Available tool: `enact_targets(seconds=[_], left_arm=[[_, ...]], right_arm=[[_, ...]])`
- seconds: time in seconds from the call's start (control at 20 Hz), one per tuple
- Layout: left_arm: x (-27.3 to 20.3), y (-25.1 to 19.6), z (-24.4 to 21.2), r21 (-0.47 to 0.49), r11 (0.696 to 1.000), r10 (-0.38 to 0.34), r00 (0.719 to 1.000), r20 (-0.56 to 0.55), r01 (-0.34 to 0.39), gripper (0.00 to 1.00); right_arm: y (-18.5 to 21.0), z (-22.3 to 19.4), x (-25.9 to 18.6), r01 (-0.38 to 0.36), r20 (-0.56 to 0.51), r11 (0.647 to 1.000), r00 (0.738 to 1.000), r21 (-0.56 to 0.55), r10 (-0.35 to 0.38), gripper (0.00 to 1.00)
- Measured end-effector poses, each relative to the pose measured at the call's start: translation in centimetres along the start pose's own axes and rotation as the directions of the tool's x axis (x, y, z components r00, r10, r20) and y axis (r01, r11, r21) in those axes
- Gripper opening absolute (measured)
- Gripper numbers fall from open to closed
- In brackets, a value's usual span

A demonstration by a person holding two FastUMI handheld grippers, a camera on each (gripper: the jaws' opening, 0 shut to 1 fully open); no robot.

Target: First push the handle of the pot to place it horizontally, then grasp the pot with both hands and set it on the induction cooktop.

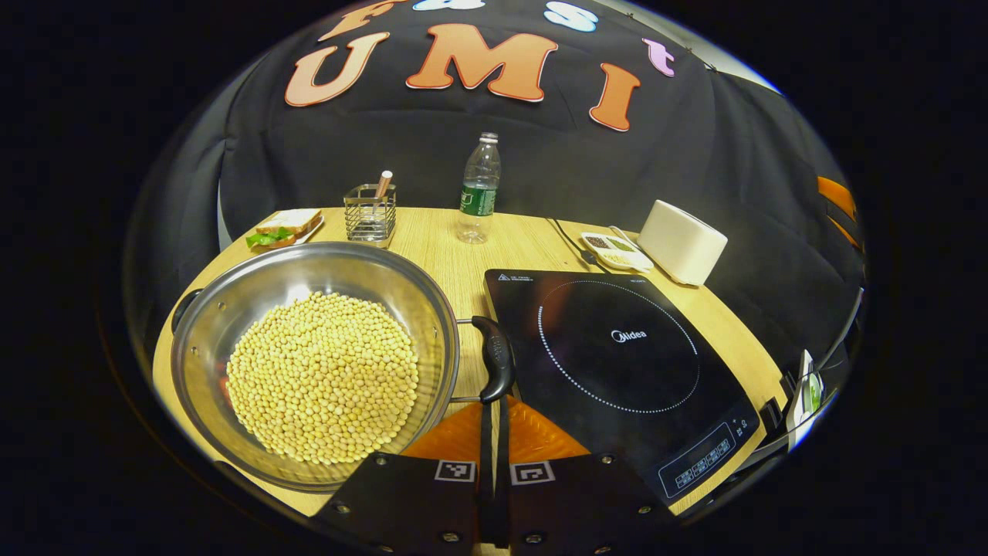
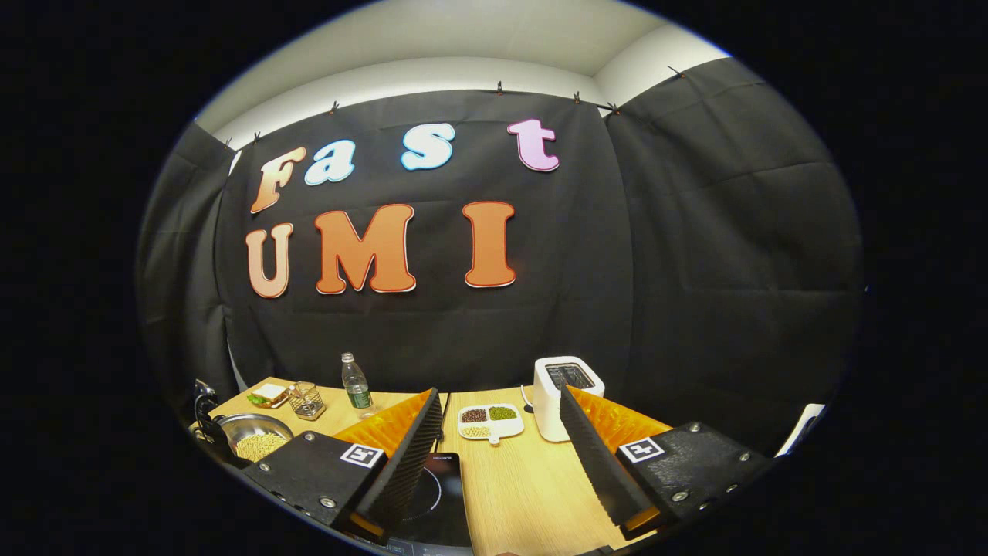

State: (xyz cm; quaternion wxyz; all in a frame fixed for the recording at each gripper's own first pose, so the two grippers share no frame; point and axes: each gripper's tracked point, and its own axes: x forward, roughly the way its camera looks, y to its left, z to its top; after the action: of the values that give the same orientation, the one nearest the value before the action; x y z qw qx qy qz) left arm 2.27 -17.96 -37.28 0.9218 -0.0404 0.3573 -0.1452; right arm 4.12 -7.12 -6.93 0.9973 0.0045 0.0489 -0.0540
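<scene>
On the wooden surface (image 1: 532,247), the pot (image 1: 312,363) sits left of the induction cooktop (image 1: 617,371), apart from it, and holds a heap of pale yellow beans (image 1: 324,378). Its black handle (image 1: 495,359) points toward the cooktop's near-left edge and lies just ahead of the left claw (image 1: 494,417), whose two orange-faced fingers are pressed together with nothing between them (the tips sit right below the handle; whether they touch it cannot be told). Behind the pot stand a sandwich on a plate (image 1: 282,228), a wire holder (image 1: 370,215) and a plastic water bottle (image 1: 478,189); a white toaster (image 1: 681,241) and a small divided dish (image 1: 616,251) lie beyond the cooktop. From the right gripper view, the right claw (image 2: 502,440) is raised above the surface with its fingers spread wide and empty, framing the divided dish and the toaster (image 2: 567,394), while the pot (image 2: 255,436) appears far off to its left.
</scene>
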Motion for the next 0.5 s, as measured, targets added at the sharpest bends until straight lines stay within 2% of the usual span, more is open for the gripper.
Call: enact_targets(seconds=[0.2, 0.35, 0.5], left_arm=[[-0.6, -0.5, -0.1, 0.014, 1.000, 0.004, 1.000, 0.000, -0.004, 0.02], [-2.9, -3.0, 1.1, 0.042, 0.996, -0.083, 0.995, 0.050, 0.081, 0.02], [-5.2, -2.6, 3.7, 0.058, 0.994, -0.102, 0.987, 0.128, 0.095, 0.02]], right_arm=[[0.4, -0.2, 0.2, 0.004, -0.006, 1.000, 1.000, 0.000, -0.004, 0.95], [1.5, -0.1, 0.0, -0.003, -0.008, 1.000, 1.000, 0.001, 0.003, 0.95], [3.6, 0.1, -0.4, -0.023, -0.007, 1.000, 1.000, -0.005, 0.023, 0.95]])
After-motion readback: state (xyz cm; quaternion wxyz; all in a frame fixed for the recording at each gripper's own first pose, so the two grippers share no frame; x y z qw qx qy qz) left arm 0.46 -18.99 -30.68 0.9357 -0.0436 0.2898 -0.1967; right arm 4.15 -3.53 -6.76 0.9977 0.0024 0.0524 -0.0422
